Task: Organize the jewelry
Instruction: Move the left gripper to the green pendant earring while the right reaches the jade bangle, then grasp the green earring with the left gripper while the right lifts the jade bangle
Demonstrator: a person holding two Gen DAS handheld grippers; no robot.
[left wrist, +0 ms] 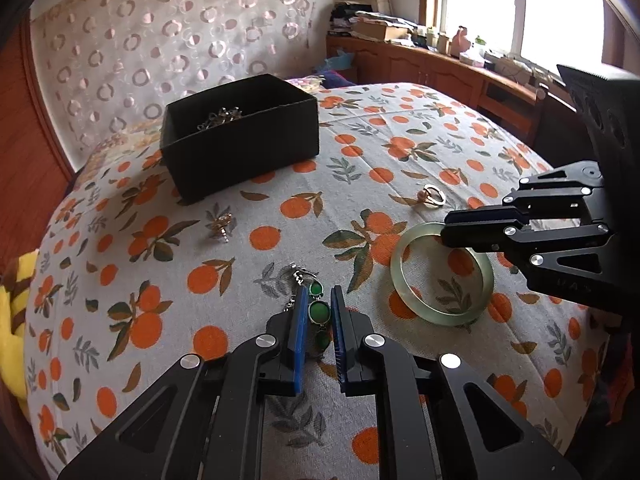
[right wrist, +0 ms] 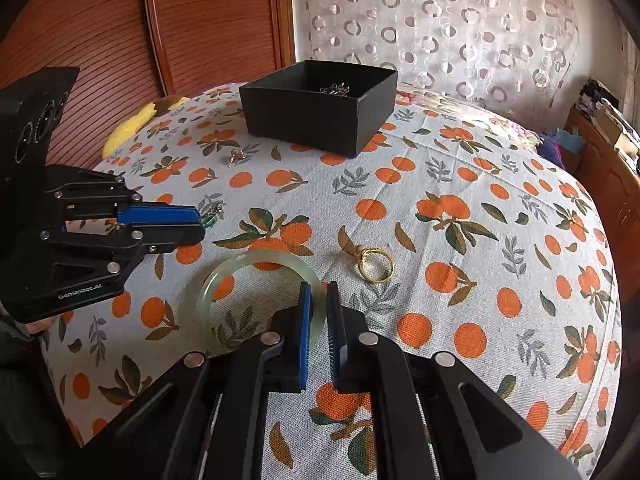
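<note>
A bracelet of green stones [left wrist: 319, 312] with a silver chain lies on the orange-print cloth [left wrist: 240, 280], and my left gripper [left wrist: 319, 292] is shut on it, a blue pad on either side of the stones. To its right, the pale jade bangle [left wrist: 442, 317] rests flat on the cloth. My right gripper [left wrist: 444, 233] is shut on the bangle's rim [right wrist: 260, 259], which passes between its fingertips [right wrist: 318, 286]. In the right wrist view the left gripper [right wrist: 198, 224] shows side-on with a bit of green at its tip.
A black open box [left wrist: 248, 152] [right wrist: 304, 120] stands at the back with a silver chain [left wrist: 220, 116] inside. A gold ring [left wrist: 424, 197] [right wrist: 365, 256] and a small gold earring [left wrist: 220, 226] [right wrist: 236, 156] lie loose. Yellow cloth [left wrist: 12, 300] sits at the left edge.
</note>
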